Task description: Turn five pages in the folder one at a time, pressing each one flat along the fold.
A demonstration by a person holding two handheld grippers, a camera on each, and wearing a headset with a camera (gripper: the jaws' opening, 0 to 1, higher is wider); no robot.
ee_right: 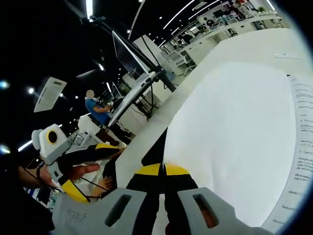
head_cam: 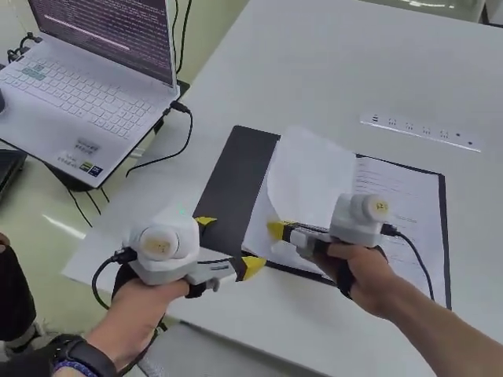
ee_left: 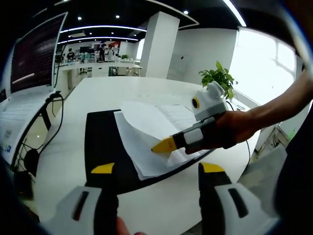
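Black folder (head_cam: 232, 177) lies open on the white table (head_cam: 338, 63) close to its front edge, towards the front-left corner, left cover bare and flat, stack of printed sheets (head_cam: 401, 196) on the right half; one white page (head_cam: 310, 177) is lifted off the stack and curls up over the middle fold, blank side facing the head camera, its top free in the air; right gripper (head_cam: 277, 229) in the right hand (head_cam: 361, 271) has its yellow tips pressed together on the bottom edge of that page, near the front edge of the folder; in the right gripper view the tips (ee_right: 162, 170) sit closed with the page (ee_right: 234, 127) spreading away to the right and a strip of folder (ee_right: 155, 149) just beyond them; left gripper (head_cam: 229, 244) in the left hand (head_cam: 137, 302) hangs over the table's front edge just beside the folder's front-left corner, jaws wide apart, gripping nothing; left gripper view looks between its own spread tips (ee_left: 157, 168) at the folder (ee_left: 100, 142), the raised page (ee_left: 139, 122) and the right gripper (ee_left: 161, 145) pinching the sheet; left gripper (ee_right: 90, 169) also shows at the left of the right gripper view, tips apart; white laptop (head_cam: 78, 78) with lit screen stands off the table's left edge, a black cable trailing from it; white power strip (head_cam: 420, 129) lies further back on the table, well apart from the folder
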